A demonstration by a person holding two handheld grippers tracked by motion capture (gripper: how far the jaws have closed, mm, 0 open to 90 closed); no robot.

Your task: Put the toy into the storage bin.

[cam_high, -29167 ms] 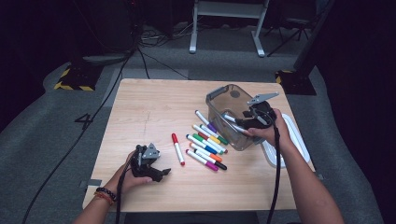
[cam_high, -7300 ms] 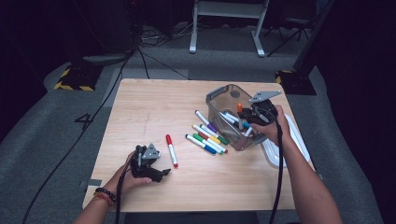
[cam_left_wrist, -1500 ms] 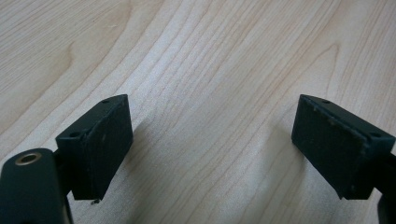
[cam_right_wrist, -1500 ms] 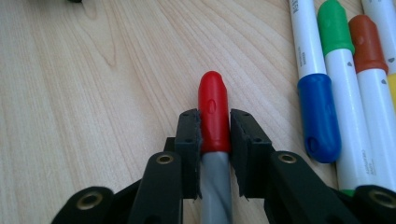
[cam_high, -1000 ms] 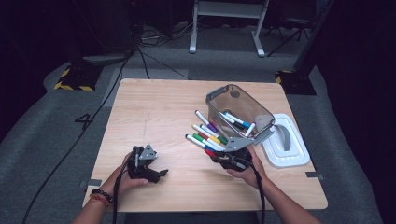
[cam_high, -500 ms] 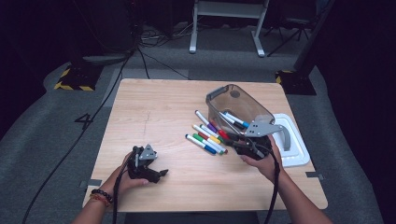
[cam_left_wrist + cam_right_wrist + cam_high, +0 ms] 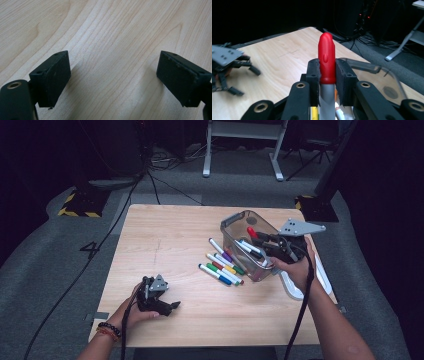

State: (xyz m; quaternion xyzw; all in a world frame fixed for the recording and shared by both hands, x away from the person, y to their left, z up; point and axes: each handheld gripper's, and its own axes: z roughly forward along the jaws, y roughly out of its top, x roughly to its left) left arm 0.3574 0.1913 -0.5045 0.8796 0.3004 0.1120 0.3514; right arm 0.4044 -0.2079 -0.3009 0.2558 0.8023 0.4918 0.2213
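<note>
The right gripper (image 7: 260,239) is clamped tight on a red-capped grey marker (image 7: 326,65), pads squeezing either side of the cap, and it holds that marker over the open top of the clear plastic bin (image 7: 235,225). In the right gripper view the red cap stands up between the jaws, with the bin's rim just behind.

The left gripper (image 7: 172,306) rests near the front left edge of the pale wooden table (image 7: 165,240), well apart from the bin, with nothing between its pads (image 7: 53,75); its jaws have just been opening a touch.

A second ago the right gripper was down on the table at the near end of the row of coloured markers (image 7: 222,267) beside the bin; now it's up at the bin with the red one. Seven seconds back a red marker lay by the left gripper, and that spot is bare wood now.
</note>
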